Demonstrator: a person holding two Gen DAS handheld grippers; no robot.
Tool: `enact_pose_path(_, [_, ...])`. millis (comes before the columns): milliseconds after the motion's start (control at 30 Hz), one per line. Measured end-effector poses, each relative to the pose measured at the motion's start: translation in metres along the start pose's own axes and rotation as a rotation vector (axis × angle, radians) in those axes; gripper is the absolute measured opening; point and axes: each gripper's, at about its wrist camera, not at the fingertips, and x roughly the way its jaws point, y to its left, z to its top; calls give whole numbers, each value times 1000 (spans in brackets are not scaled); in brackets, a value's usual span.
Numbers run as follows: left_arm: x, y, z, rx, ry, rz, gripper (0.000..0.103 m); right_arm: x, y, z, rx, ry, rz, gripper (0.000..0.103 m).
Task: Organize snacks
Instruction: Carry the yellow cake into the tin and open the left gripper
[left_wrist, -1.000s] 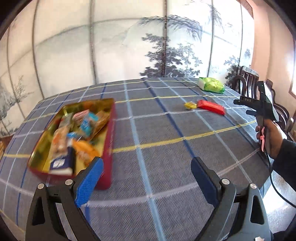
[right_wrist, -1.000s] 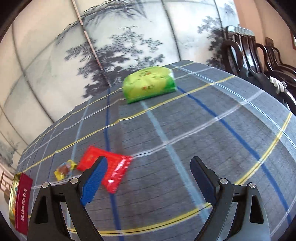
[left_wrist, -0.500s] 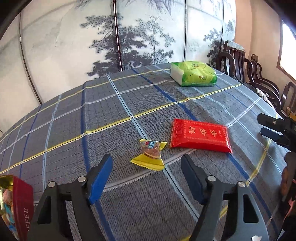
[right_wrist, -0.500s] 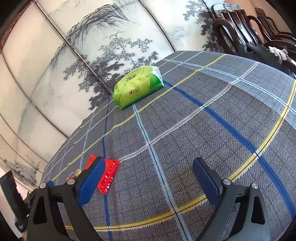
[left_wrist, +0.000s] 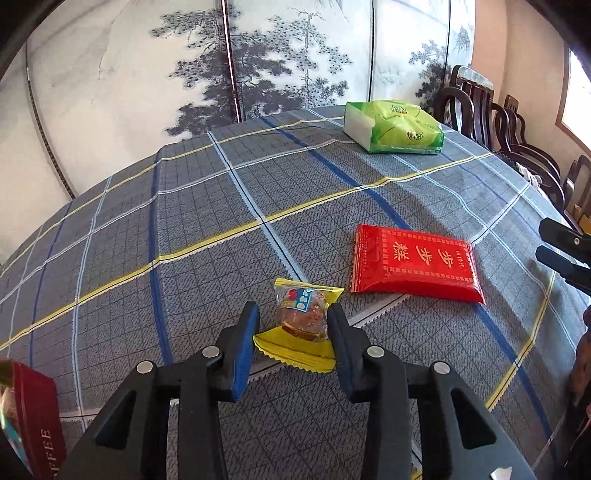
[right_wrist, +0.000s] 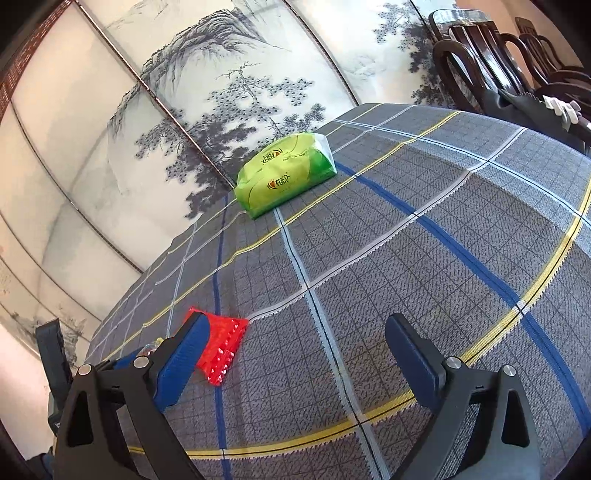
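Though clear-centred, yellow-edged candy wrapper (left_wrist: 301, 319), brown inside.

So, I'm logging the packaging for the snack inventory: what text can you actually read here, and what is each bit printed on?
"步步糕": large gold characters on the red packet.
"FEE": end of a word on the red tin, the rest cut off.
Green pack: an orange logo with lettering, too distorted to read.
Yellow-wrapped candy: blue label, too small to read.
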Motion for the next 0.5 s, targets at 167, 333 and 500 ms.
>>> enact_pose_path(167, [-35,11,0,-32,-47,50,34,2,0,1,2,3,-7,96])
enact_pose_path(333, [-72,31,4,-57,-94,143,34,4,-2,1,3,10,-15,96])
enact_pose_path(500, [-98,64,3,-91,-115,230,34,5,-2,2,3,14,-19,97])
